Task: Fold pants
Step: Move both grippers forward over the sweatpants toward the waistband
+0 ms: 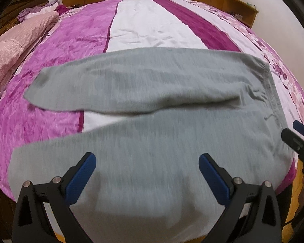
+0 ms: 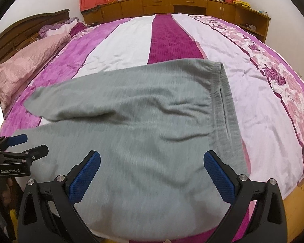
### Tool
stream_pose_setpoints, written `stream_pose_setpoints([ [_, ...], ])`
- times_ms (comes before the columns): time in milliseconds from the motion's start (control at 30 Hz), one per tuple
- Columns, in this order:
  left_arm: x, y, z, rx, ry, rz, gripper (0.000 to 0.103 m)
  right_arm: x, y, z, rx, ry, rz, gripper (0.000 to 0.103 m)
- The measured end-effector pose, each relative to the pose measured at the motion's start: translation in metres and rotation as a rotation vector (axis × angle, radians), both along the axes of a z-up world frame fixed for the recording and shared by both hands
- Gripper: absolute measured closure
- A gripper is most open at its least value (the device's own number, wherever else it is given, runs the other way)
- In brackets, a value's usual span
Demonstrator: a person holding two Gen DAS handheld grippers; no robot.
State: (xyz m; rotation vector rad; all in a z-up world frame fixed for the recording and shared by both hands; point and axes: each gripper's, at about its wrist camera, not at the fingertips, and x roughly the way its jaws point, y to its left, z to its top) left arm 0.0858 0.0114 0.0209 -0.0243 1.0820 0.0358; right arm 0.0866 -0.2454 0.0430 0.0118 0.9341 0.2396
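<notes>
Grey pants (image 1: 152, 105) lie spread flat on the bed, waistband (image 1: 273, 99) at the right, two legs running left and splayed apart. They also show in the right wrist view (image 2: 131, 125), with the ribbed waistband (image 2: 225, 111) at the right. My left gripper (image 1: 147, 162) is open and empty, hovering above the near leg. My right gripper (image 2: 152, 162) is open and empty, above the near part of the pants by the waistband. The right gripper appears in the left wrist view (image 1: 298, 135) at the right edge. The left gripper appears in the right wrist view (image 2: 30, 143) at the left edge.
The bed is covered by a pink, white and magenta striped quilt (image 2: 168, 36). A pink pillow (image 1: 12, 44) lies at the left by the headboard. Wooden cabinets (image 2: 172, 6) and curtains stand behind the bed. The bed's near edge runs just under both grippers.
</notes>
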Motion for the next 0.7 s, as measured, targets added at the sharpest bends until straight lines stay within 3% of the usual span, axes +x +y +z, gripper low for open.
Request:
stream_pose_setpoints([
  [533, 0.099, 0.035, 0.014, -0.014, -0.011, 0.009, 0.0, 0.102, -0.026, -0.004, -0.012, 0.05, -0.015, 0.004],
  [700, 0.137, 0.051, 0.009, 0.008, -0.007, 0.011, 0.0, 0.14, -0.033, -0.001, 0.062, 0.089, 0.012, 0.004],
])
